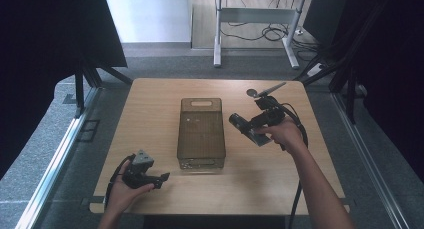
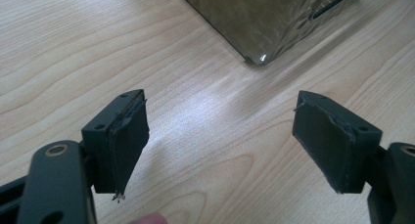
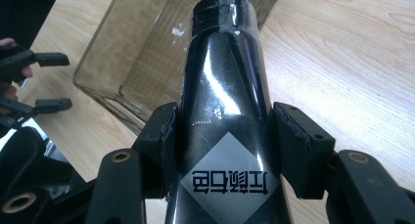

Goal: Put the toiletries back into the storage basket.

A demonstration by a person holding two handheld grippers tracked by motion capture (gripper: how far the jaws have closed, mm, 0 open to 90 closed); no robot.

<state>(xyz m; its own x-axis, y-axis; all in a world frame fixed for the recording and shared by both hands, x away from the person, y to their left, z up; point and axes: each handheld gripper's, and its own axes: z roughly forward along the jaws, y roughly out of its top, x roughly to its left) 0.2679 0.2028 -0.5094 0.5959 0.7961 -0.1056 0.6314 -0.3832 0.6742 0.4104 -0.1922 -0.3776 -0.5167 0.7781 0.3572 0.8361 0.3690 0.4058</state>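
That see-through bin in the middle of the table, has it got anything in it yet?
Empty. The high view shows only the bare floor of the bin; the black bottle is outside it, clamped in the right gripper.

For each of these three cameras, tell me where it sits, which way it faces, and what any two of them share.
High view: above the person's side, looking forward and down on the wooden table; both forearms enter from below, left gripper and right gripper.
Left gripper view: rides on the left gripper, facing table and bin corner; open, empty jaws.
Right gripper view: rides on the right gripper, pads pressing a glossy black bottle, aimed at the bin.
Shared: all three show the clear smoky plastic bin.
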